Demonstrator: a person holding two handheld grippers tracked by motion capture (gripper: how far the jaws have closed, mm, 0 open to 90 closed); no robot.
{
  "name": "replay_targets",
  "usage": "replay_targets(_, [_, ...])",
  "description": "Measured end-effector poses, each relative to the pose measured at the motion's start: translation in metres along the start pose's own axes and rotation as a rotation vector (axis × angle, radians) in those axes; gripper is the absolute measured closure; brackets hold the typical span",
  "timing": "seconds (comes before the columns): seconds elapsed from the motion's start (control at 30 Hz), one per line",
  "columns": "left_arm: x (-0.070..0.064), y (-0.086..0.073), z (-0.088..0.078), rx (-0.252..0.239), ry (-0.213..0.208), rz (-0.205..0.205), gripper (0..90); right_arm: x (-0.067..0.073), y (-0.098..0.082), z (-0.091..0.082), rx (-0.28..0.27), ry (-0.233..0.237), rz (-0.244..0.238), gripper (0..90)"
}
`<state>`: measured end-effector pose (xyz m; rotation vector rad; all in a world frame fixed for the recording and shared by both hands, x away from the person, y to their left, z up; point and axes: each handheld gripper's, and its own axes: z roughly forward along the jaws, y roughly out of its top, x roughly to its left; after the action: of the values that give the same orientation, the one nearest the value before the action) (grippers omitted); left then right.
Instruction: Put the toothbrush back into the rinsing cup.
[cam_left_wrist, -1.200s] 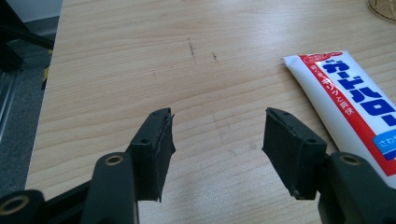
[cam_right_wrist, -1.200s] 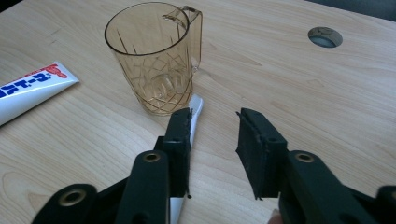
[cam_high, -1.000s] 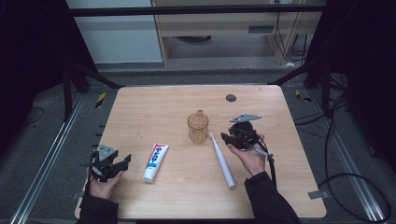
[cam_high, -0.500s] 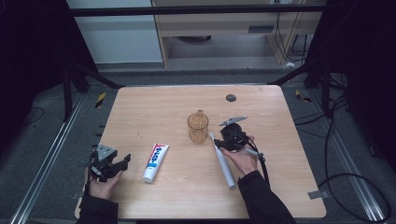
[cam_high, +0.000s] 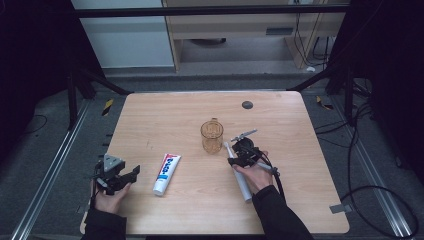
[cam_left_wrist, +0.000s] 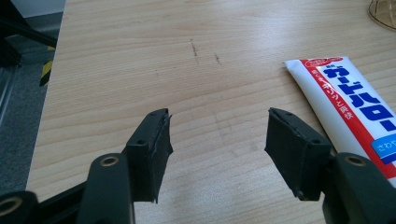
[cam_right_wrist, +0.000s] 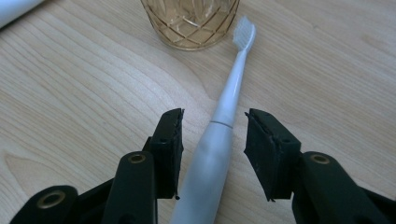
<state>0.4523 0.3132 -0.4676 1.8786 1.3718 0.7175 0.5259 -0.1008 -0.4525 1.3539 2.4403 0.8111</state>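
On the wooden surface: one amber patterned glass, one white electric toothbrush, one white toothpaste tube, one small dark disc, plus two handheld grippers.

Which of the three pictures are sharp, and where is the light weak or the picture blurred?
High view: the table is evenly lit, the surroundings are nearly black. Left gripper view: the toothpaste tube has sharp print and only soft shadows. Right gripper view: the toothbrush is clear, with its handle softer at the bottom edge.

Black sleeves — black jaws, brass-ringed screw holes.
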Motion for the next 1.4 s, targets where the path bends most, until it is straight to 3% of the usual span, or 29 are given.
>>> replay_targets(0.77, [0.000,0.000,-0.001,-0.001,-0.003,0.004,39.7,0.000,-0.002,0.013,0.140,-0.004,0.018,54.0])
replay_targets(1.4, [0.000,0.000,0.000,0.004,-0.005,0.005,40.0,0.002,-0.002,0.021,0.214,-0.008,0.033,58.7])
